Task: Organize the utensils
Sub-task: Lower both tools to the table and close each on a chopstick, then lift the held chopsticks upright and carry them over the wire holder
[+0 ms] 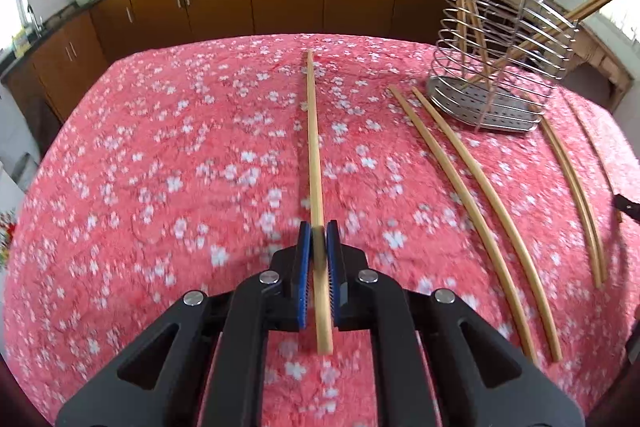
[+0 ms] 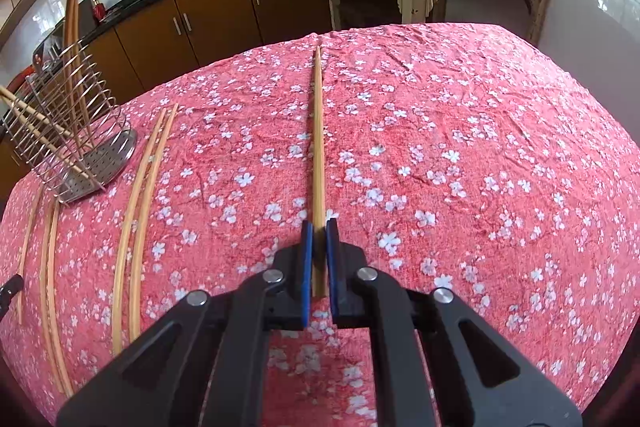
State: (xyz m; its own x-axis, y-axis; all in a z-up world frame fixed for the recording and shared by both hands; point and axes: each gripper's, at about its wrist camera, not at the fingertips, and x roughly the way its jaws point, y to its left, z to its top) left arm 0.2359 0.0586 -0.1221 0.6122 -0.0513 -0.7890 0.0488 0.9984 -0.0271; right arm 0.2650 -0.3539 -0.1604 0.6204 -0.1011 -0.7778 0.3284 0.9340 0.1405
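Over the tablecloth (image 1: 160, 167), both tongs (image 1: 319, 227) (image 2: 319, 225) pinch chopsticks (image 1: 314, 147) (image 2: 318, 131).

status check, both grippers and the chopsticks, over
Left gripper shut on a chopstick. Right gripper shut on another chopstick. Wire holder part filled, loose chopsticks on cloth. Path clear.

Your left gripper (image 1: 319, 239) has its blue pads clamped on one chopstick (image 1: 314, 155), which points toward the far edge of the pink floral table (image 1: 160, 167). Near the far right corner stands the wire holder (image 1: 496, 67) with chopsticks inside. Two pairs (image 1: 472, 187) lie before it; motion blur hides whether the held stick is lifted.
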